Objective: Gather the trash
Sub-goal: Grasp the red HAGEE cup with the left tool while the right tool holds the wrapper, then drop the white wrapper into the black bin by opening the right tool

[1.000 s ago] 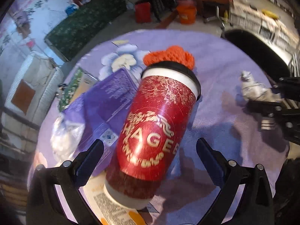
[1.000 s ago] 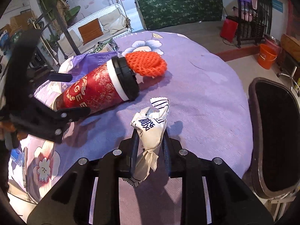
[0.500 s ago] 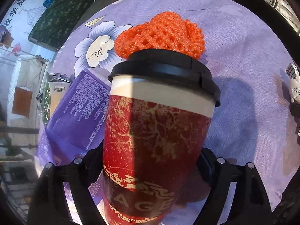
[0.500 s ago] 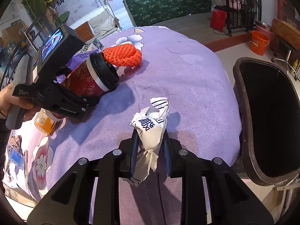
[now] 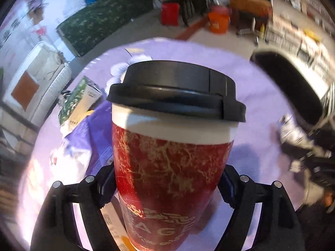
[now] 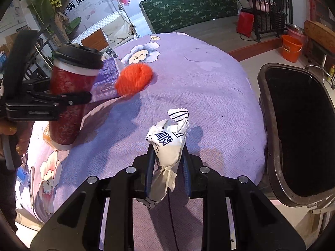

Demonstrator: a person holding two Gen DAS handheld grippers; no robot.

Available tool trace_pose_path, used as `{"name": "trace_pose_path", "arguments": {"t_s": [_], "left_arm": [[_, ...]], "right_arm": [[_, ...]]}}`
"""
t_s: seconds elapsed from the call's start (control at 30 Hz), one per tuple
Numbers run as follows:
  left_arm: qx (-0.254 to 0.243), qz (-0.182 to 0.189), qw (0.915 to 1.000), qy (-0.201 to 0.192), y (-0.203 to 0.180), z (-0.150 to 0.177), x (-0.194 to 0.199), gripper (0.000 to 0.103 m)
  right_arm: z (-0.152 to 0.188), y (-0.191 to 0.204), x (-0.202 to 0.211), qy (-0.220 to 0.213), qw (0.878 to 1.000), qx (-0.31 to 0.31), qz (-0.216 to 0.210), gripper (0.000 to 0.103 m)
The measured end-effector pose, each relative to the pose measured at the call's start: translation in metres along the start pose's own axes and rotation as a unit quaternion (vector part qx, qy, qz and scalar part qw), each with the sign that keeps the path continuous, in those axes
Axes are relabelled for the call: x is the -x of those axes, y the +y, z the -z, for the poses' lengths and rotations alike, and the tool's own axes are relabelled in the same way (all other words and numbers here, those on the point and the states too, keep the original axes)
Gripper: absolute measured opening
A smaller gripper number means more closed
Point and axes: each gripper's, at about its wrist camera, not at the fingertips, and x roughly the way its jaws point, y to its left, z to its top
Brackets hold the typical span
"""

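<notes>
My left gripper [image 5: 167, 179] is shut on a red paper cup [image 5: 171, 167] with a black lid and holds it upright above the purple tablecloth [image 6: 199, 87]; the cup also shows in the right wrist view [image 6: 69, 92]. My right gripper [image 6: 167, 159] is shut on a crumpled white wrapper [image 6: 169, 144] with dark lettering, above the table's near right edge. A dark trash bin [image 6: 299, 129] stands open just right of the table; it also shows in the left wrist view [image 5: 293, 87].
An orange net ball [image 6: 134, 79], a purple packet [image 6: 106, 79] and a green and white carton [image 5: 81, 100] lie on the table. A white bench, a green covered counter, a red bin and an orange bucket [image 6: 291, 48] stand beyond it.
My left gripper closed on the lying red cup, lifted it and turned it upright. My right gripper kept its hold on the wrapper and shifted slightly toward the bin.
</notes>
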Motion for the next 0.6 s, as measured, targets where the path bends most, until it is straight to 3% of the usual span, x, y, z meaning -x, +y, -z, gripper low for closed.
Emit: {"name": "trace_pose_path", "arguments": {"t_s": [0.1,0.3,0.43,0.6], "left_arm": [[0.034,0.019,0.9986,-0.035,-0.003,0.003,0.015,0.077],[0.066,0.000,0.9927,-0.100,-0.020,0.008,0.038,0.077],[0.102,0.050,0.9854,-0.127,-0.024,-0.002,0.044,0.077],[0.112,0.086,0.9783,-0.152,-0.044,-0.015,0.049,0.076]], "right_arm": [[-0.002,-0.002,0.006,-0.007,1.000,-0.004,-0.003,0.025],[-0.007,-0.016,0.023,-0.034,0.999,-0.014,-0.001,0.025],[-0.016,-0.039,0.042,-0.064,0.997,-0.029,0.027,0.025],[-0.024,-0.089,0.051,-0.076,0.991,-0.073,0.085,0.025]]}}
